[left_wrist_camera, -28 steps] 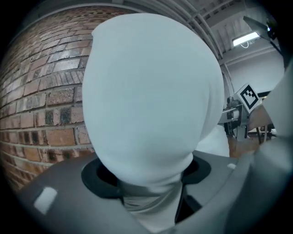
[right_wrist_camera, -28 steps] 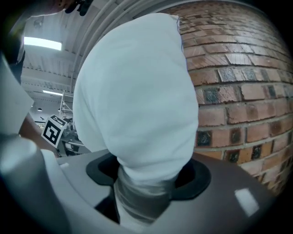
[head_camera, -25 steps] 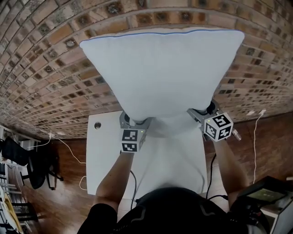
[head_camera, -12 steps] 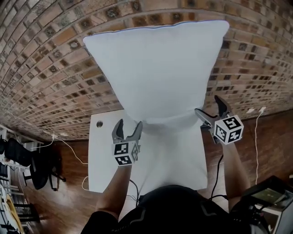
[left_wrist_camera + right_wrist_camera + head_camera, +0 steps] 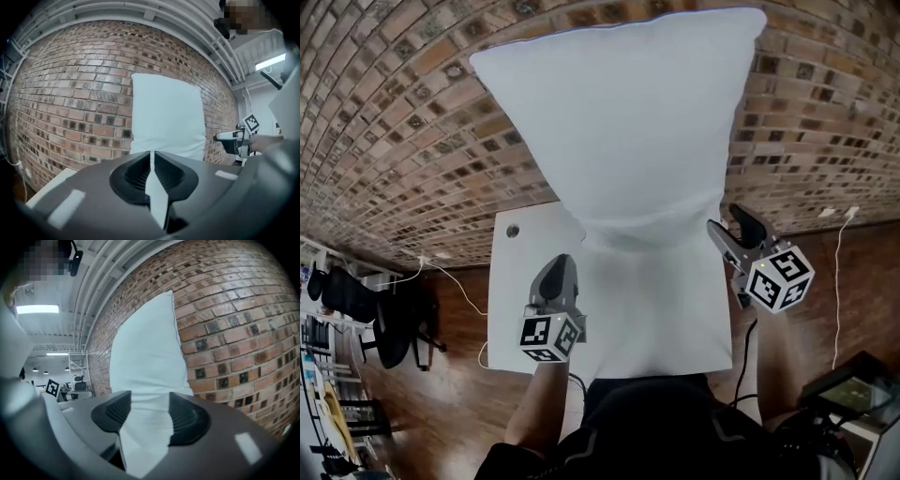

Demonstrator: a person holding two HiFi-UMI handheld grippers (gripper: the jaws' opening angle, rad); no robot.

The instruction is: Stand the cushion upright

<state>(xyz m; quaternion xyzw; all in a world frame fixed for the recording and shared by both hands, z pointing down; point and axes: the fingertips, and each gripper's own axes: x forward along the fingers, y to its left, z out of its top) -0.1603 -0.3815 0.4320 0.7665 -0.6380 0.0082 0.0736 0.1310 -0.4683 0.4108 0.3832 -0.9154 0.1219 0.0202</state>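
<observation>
Cushion (image 5: pixel 628 122) stands upright at the tabletop's (image 5: pixel 520 309) far edge, released: task appears complete. Left gripper (image 5: pixel 557 274) has just closed empty; right gripper (image 5: pixel 737 225) is half-open, closing on nothing.

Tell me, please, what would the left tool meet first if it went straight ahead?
Probably the white cushion, near its lower left edge; depth is unclear, and the brick wall stands behind it.

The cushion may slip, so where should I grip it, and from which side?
Probably the two lower corners, coming from left and right: the cushion stands on its bottom edge on the table against the brick wall, so its back is blocked.
</observation>
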